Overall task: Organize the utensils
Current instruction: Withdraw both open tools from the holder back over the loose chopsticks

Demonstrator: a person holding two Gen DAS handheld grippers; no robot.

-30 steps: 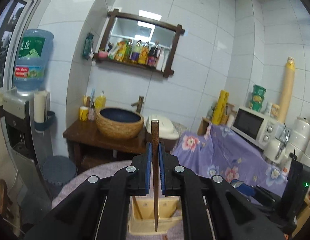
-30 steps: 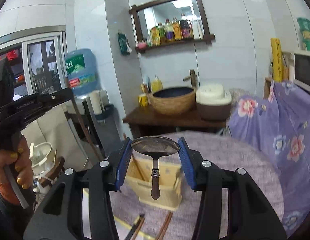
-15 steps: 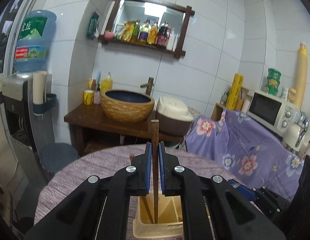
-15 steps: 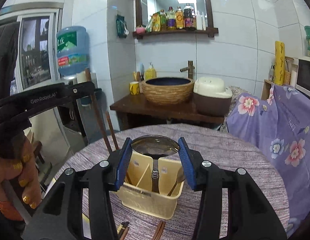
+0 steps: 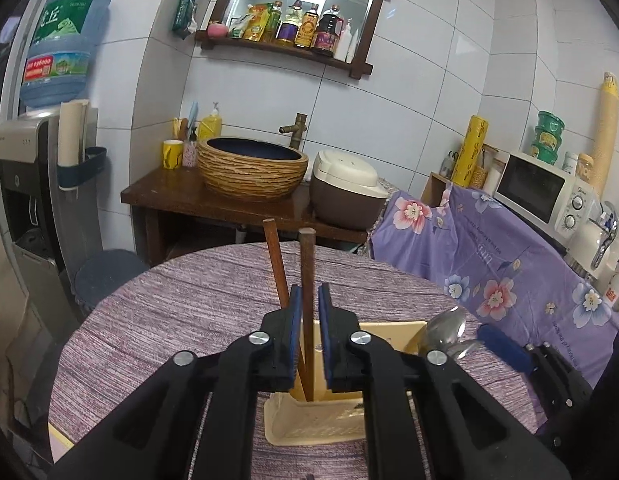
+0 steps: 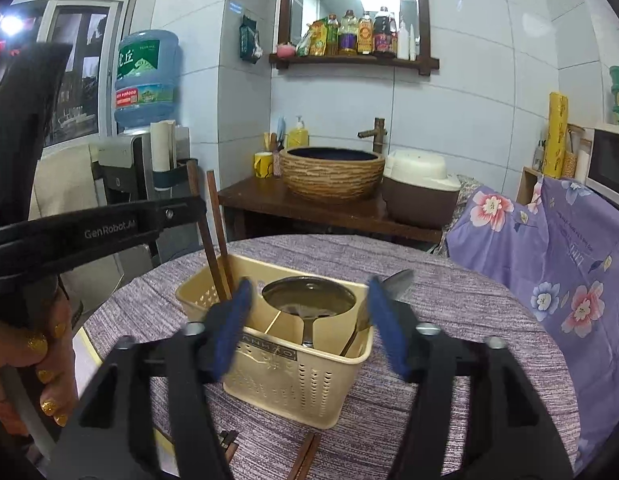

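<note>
Both claws lower than a second ago, now down at the cream utensil caddy [image 6: 293, 344] on the purple-clothed desk [image 6: 449, 280].

Left claw [image 5: 309, 312]: jaws just eased apart a little. Dark wooden chopstick [image 5: 307, 276] upright between the blue pads [image 5: 295, 320], a thin gap visible on either side, so no longer clamped, by the look of it. Lower end of the chopstick already down inside the caddy's near compartment. A second chopstick [image 5: 275, 260] leaning just left of the first, in the same caddy, outside the jaws.

Right claw [image 6: 309, 312]: jaws just swung wide, pads slightly blurred in the right wrist view. Steel ladle [image 6: 308, 300] between them but touched by neither pad; bowl up at the rim of the caddy, handle running down into the middle compartment. A spoon [image 6: 397, 280] poking out of the right compartment, just beyond the right pad.

Meaning for the task, as a judgement: both pieces delivered, release under way, the chopstick and ladle standing on their own in the caddy. More chopsticks [image 6: 305, 456] lying on the desk in front of the caddy, near the bottom edge of the right wrist view, so sorting not yet finished. A hand [image 6: 33, 356] with gold-painted nails around the left claw's handle at far left.
</note>
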